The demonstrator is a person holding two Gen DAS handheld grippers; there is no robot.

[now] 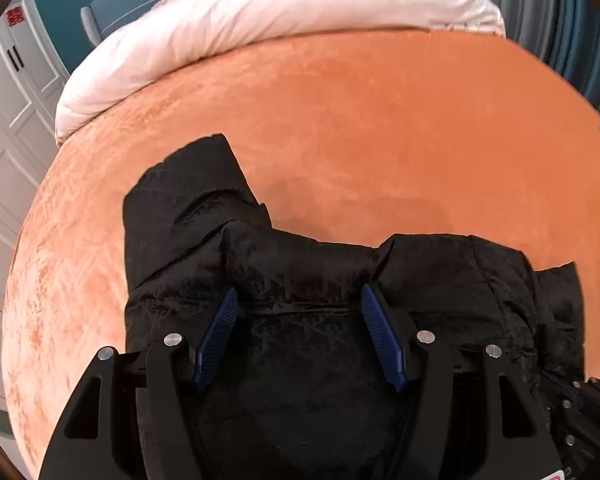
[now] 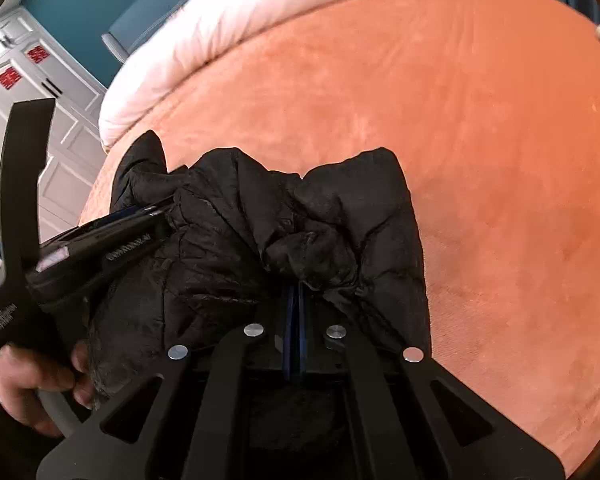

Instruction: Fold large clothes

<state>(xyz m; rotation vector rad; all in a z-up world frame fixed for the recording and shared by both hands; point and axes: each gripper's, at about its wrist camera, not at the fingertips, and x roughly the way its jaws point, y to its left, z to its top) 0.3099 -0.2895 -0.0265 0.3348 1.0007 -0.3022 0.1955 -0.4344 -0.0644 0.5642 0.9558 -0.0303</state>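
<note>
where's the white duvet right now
In both wrist views the white duvet lies bunched along the far edge of the orange bedspread, well beyond the black jacket.

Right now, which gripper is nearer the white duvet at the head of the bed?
Left, slightly. The left gripper hovers open over the black jacket, on the side toward the white duvet. The right gripper is shut on the jacket's nearer part.

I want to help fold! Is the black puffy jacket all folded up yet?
Not yet. The black puffy jacket lies crumpled on the orange blanket, one sleeve sticking out, and the right claw pinches a bunched part.
</note>
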